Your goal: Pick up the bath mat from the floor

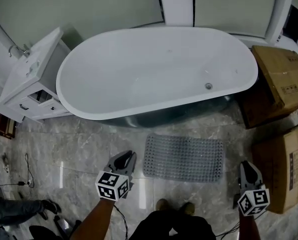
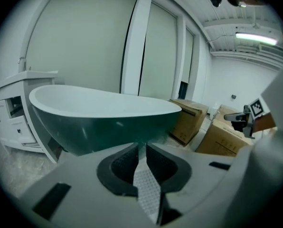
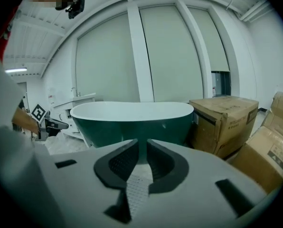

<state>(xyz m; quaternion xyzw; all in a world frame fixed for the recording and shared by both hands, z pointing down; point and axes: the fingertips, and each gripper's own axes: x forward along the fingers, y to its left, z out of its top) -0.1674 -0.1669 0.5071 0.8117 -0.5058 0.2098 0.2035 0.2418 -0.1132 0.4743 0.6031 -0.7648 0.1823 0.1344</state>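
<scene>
Floor tiles (image 1: 84,149) bear the bath mat (image 1: 183,158), lengthwise along the tub (image 1: 154,69); left gripper (image 1: 130,155) jaws together, right gripper (image 1: 245,165) jaws slightly apart.

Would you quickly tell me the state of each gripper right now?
Left gripper: closed, holding nothing.
Right gripper: jaws slightly apart, holding nothing.

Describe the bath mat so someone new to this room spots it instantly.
Find the big white oval bathtub on the grey marbled floor. On that floor, just in front of its long side near the drain end, lies the bath mat. It is a flat grey rectangle covered in a fine grid of dots, unlike the brown cardboard boxes to its right.
</scene>
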